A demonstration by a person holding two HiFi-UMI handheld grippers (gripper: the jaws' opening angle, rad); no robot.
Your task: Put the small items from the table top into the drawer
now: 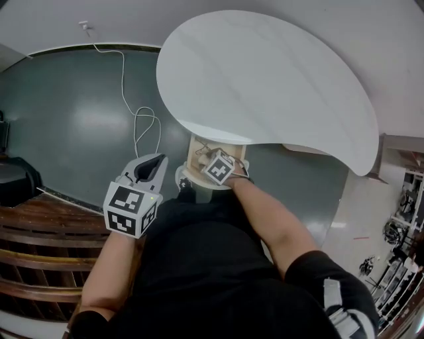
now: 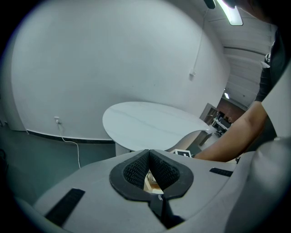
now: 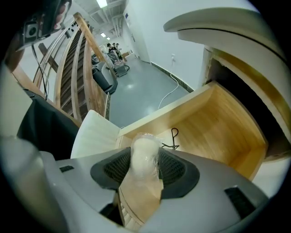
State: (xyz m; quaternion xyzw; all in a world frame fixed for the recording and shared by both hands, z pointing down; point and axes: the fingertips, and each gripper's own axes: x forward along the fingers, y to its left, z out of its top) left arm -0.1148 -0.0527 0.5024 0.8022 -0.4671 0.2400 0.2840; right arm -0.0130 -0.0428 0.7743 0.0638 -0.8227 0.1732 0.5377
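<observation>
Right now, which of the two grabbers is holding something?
The right gripper: its jaws pinch a white plastic-wrapped item over the open wooden drawer. The left gripper has its jaws closed together on nothing.

- Bright, even room light; white table (image 1: pixel 265 79) top looks flat, no hard shine.
- Floor (image 1: pixel 79 126) left of table has pale glare spots.
- Ceiling lamp (image 2: pixel 233 13) glows high above table, in left gripper view.
- Under table, behind drawer (image 3: pixel 213 127), it's dark.
- All pics bend at edges; gripper views w/ black corners.
- Close to lens, wrapped white lump (image 3: pixel 144 152) looks soft.
</observation>
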